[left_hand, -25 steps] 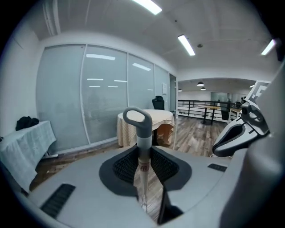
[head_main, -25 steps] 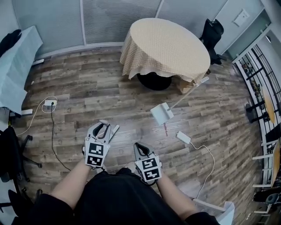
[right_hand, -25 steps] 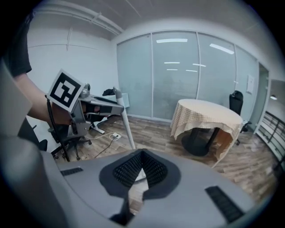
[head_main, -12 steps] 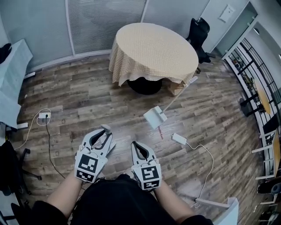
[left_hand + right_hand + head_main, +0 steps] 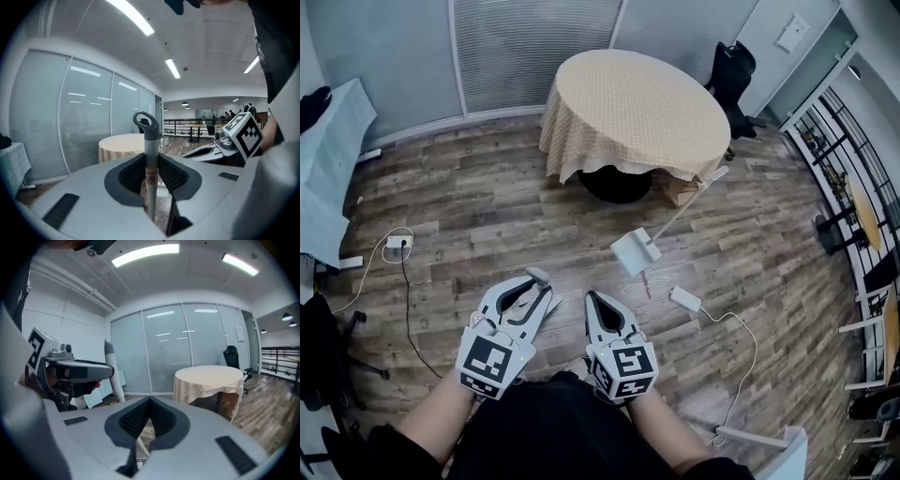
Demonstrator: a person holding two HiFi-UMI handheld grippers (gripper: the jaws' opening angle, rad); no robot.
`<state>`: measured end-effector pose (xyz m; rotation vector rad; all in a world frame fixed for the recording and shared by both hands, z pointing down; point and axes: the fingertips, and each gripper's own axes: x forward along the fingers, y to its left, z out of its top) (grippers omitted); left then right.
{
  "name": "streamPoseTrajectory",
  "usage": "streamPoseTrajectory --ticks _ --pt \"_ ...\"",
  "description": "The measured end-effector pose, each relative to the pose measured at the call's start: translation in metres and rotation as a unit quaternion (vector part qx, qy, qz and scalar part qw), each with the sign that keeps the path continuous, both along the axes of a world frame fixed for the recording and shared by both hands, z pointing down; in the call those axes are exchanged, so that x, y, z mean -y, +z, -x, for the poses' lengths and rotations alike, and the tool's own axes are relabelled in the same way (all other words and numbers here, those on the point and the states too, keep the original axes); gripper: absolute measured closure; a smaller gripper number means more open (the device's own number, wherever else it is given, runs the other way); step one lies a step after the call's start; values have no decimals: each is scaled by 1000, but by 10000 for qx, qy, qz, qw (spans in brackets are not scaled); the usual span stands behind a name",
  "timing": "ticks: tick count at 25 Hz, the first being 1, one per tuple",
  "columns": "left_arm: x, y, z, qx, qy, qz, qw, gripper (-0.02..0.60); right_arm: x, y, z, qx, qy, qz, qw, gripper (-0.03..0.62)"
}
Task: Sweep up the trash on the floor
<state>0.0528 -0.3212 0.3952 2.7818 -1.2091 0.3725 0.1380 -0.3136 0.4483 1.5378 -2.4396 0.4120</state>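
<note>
The left gripper [image 5: 151, 164] is clamped on a grey, loop-topped broom handle [image 5: 150, 136], while the right gripper [image 5: 150, 402] has its jaws pressed together

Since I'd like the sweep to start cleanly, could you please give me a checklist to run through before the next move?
1. Broom held: ok. The left gripper's jaws are shut on the grey broom handle.
2. Free hand: ok. The right gripper's jaws are together, nothing clearly between them.
3. Trash located: ok. A reddish scrap lies beside the dustpan.
4. Dustpan ready: ok. It stands on the floor, its long shaft leaning toward the table.
5. Path clear: not ok. A white adapter and cable lie close to the scrap.
6. Where the broom head sits: cannot tell; out of sight.
</note>
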Motion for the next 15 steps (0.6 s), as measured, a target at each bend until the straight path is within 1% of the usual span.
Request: streamPoseTrajectory --ticks 5,11,15 --pt "6 -8 -2 -129 -32 -148 9998 492 5 -3 -1 -9 -14 -15 10000 582" --pt "12 -12 -2 -165 -72 -201 9996 492 7 0 -3 -138 5 41 9999 582" --pt "13 -10 -2 -98 -90 -232 9996 492 5 2 -6 -144 1 65 9999 582"
